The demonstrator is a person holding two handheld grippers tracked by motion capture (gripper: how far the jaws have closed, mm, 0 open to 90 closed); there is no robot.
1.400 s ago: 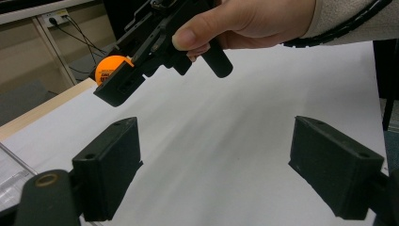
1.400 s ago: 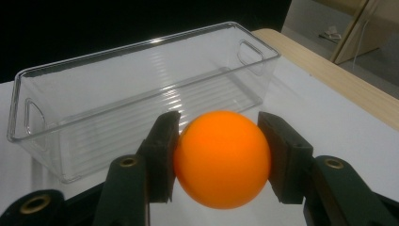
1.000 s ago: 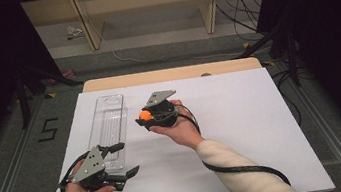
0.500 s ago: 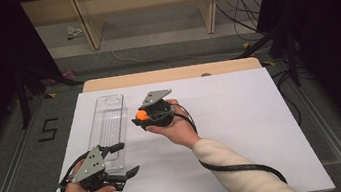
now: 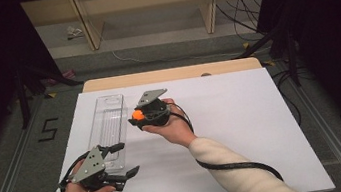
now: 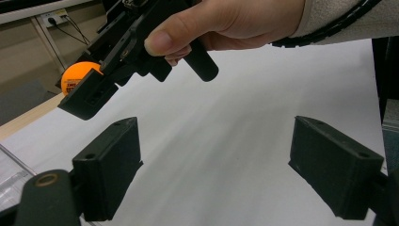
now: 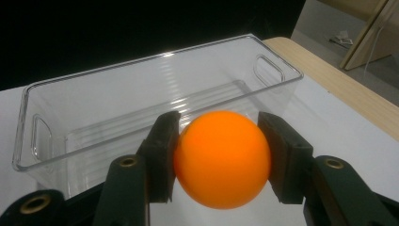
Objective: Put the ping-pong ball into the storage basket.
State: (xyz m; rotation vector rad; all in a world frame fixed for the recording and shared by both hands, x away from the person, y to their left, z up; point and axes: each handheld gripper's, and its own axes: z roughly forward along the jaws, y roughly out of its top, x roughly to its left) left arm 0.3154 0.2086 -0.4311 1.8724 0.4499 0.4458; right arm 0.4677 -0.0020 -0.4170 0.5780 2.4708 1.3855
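Observation:
My right gripper is shut on an orange ball, both pads pressed against its sides. It hovers just right of a long clear plastic bin, pointing toward it; the bin looks empty. In the left gripper view the ball peeks out behind the right gripper's jaw. My left gripper sits low at the table's near left, by the bin's near end, jaws wide open with nothing between them.
A white sheet covers the table, with a wooden edge at the far side. The right gripper's black cable trails along the sleeve. Dark floor and shelf legs lie beyond the table.
The right gripper with the ball has shifted slightly left, toward the bin. The left gripper has stayed where it was.

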